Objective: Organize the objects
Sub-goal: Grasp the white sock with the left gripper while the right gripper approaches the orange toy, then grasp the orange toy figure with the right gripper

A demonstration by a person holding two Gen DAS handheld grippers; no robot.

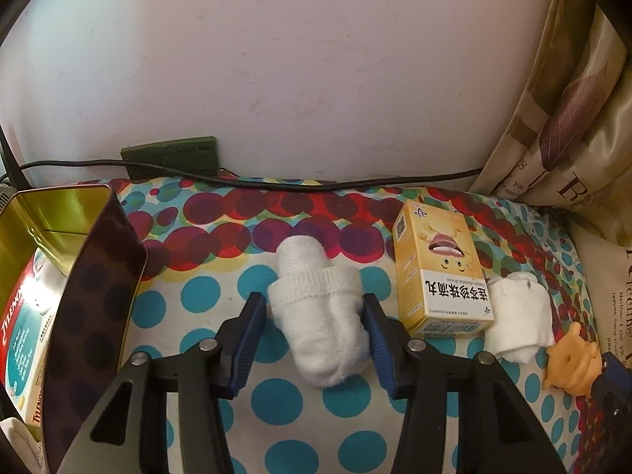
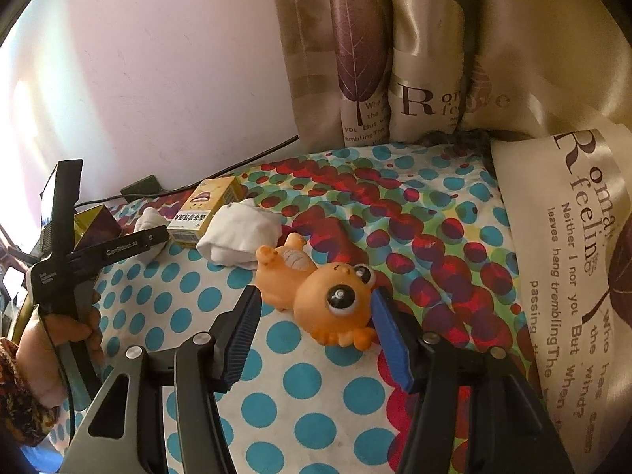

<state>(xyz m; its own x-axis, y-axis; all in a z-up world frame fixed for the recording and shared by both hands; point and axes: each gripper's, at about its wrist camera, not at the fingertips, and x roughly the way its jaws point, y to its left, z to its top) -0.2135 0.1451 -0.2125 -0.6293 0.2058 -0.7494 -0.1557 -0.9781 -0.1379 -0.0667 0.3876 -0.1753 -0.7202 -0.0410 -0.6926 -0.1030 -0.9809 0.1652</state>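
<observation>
In the left wrist view my left gripper [image 1: 314, 308] is open, its jaws on either side of a rolled white sock [image 1: 316, 308] lying on the dotted cloth [image 1: 205, 288]. The right pad touches the sock, the left pad stands apart. A yellow medicine box [image 1: 438, 272] and a second white sock [image 1: 517, 320] lie to its right. In the right wrist view my right gripper [image 2: 316, 304] is open around the head of an orange toy animal [image 2: 328, 288] lying on its back. The toy also shows in the left wrist view [image 1: 568, 359].
An open gold tin [image 1: 67, 237] holding a Tylenol box [image 1: 23, 339] stands at the left. A black cable [image 1: 276, 183] and a green adapter [image 1: 170, 156] lie at the wall. Printed curtains [image 2: 434, 59] hang at the right. The left gripper's body [image 2: 67, 245] shows in the right view.
</observation>
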